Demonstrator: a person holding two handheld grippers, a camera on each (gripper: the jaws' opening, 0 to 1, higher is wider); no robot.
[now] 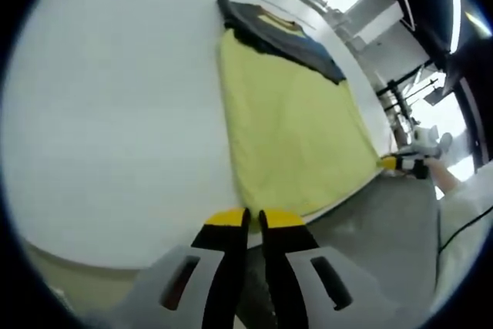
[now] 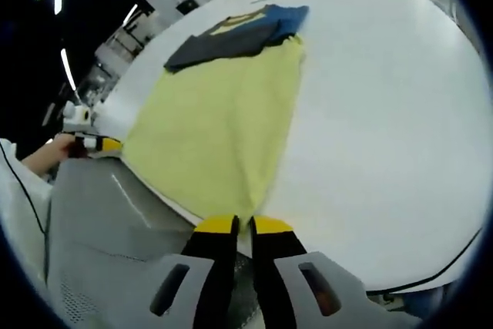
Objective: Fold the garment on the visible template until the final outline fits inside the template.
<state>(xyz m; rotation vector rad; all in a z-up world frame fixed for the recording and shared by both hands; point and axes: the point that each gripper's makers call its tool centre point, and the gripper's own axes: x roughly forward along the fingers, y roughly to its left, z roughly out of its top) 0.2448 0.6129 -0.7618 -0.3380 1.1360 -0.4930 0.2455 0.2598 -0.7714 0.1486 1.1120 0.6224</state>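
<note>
One garment (image 1: 296, 125), yellow body, dark top band, flat on white counter (image 1: 115, 113). Two claws. My left claw (image 1: 254, 219) clenched on near hem corner at counter edge. My right claw (image 2: 243, 226) clenched on other near corner.

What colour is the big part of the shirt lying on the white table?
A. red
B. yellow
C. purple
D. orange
B: the large body of the soft cloth garment spread on the white table is pale yellow, and only its far end with the collar is dark grey and blue.
</note>
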